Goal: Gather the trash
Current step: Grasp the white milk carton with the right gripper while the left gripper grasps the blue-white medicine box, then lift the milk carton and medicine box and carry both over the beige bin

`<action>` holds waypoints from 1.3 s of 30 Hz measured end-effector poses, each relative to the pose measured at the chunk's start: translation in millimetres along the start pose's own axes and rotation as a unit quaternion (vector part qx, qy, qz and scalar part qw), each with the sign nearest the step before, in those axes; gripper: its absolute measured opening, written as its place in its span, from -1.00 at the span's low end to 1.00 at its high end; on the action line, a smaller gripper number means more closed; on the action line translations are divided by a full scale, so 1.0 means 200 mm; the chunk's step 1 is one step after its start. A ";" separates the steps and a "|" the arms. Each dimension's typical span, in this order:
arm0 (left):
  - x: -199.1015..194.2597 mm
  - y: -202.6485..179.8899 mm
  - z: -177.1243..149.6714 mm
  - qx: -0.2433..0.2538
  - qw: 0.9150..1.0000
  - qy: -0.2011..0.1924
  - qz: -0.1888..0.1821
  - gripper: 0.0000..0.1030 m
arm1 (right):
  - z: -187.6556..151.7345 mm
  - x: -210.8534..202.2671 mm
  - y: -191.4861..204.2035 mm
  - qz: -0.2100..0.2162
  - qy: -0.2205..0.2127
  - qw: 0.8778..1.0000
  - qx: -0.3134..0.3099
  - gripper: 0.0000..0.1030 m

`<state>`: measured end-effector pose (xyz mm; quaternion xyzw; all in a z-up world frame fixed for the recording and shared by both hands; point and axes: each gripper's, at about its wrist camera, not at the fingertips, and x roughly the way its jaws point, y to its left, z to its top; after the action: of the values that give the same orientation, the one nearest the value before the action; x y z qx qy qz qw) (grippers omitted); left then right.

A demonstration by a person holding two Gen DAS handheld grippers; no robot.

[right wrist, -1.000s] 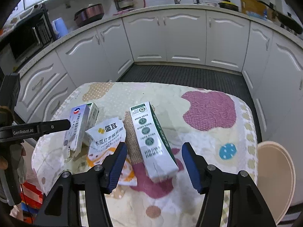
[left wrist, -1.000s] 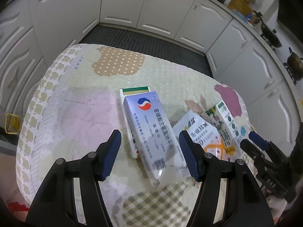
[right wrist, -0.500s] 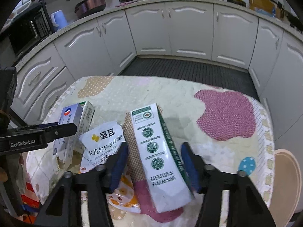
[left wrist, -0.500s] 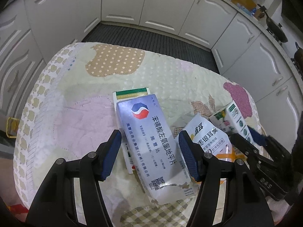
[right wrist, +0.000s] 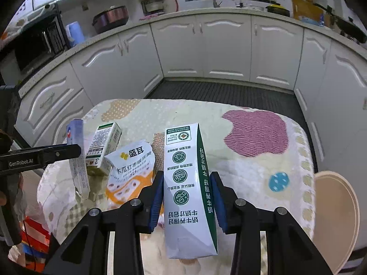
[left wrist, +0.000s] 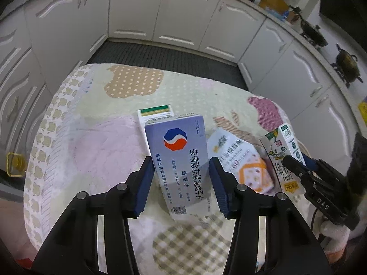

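My left gripper is shut on a pale blue medicine box with a red and blue logo, lifted off the table; it also shows in the right wrist view. My right gripper is shut on a white and green milk carton, seen too in the left wrist view. A white and green small box and a torn white and orange snack bag lie on the quilted table cover between the two grippers.
White kitchen cabinets curve around the table, with a dark floor mat beyond it. A beige round stool stands at the table's right. A red item sits low at the left.
Both grippers moved in around their items and closed. The left has tilted the blue box up; the right now clamps the milk carton.
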<state>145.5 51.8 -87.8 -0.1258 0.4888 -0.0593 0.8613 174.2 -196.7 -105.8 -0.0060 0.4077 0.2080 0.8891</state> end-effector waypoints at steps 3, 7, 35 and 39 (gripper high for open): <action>-0.03 -0.05 -0.03 0.013 1.000 0.000 -0.010 -0.10 | -0.04 -0.06 -0.01 -0.004 -0.005 1.000 0.005 -0.27; -0.09 -0.14 -0.07 0.040 0.999 -0.003 -0.024 -0.12 | -0.08 -0.14 -0.01 -0.006 -0.018 1.000 0.008 -0.27; -0.01 -1.01 -0.18 0.164 0.978 0.033 -0.125 -0.13 | -0.34 -0.57 -0.45 -0.073 -0.059 0.992 0.088 -0.27; 0.04 -1.13 -0.18 0.177 0.974 0.040 -0.134 -0.13 | -0.38 -0.62 -0.55 -0.086 -0.059 0.989 0.105 -0.27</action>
<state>123.2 -173.5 -49.8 -0.0335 0.4835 -0.2645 0.8337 88.6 -356.2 -84.7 0.0653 0.3719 0.0869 0.9219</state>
